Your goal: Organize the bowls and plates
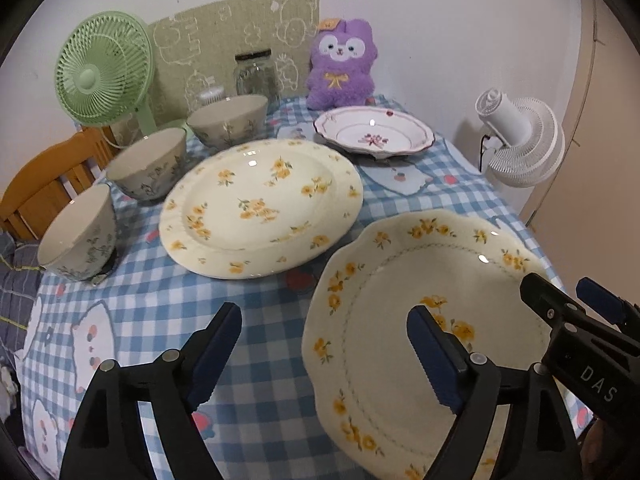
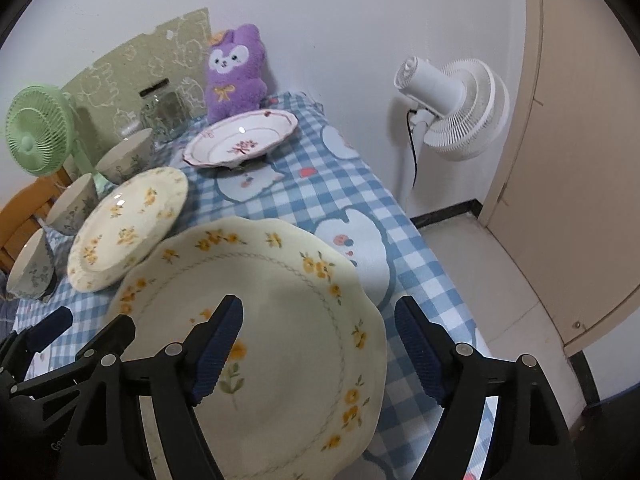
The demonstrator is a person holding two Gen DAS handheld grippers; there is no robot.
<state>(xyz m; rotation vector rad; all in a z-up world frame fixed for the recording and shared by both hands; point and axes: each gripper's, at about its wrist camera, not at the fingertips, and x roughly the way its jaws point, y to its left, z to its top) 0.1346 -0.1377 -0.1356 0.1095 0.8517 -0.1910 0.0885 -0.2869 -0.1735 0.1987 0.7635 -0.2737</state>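
Observation:
A scalloped cream plate with yellow flowers lies near the front of the checked tablecloth. My left gripper hangs open over its left rim and touches nothing. My right gripper hangs open over the plate's right rim, one finger above the plate and one above the cloth. A round cream plate lies behind it, and a white plate with a pink rim lies farther back. Three flowered bowls stand in a row along the left.
At the back stand a green fan, a glass jar and a purple plush toy. A white fan stands off the table's right edge, above the floor. A wooden chair is at the left.

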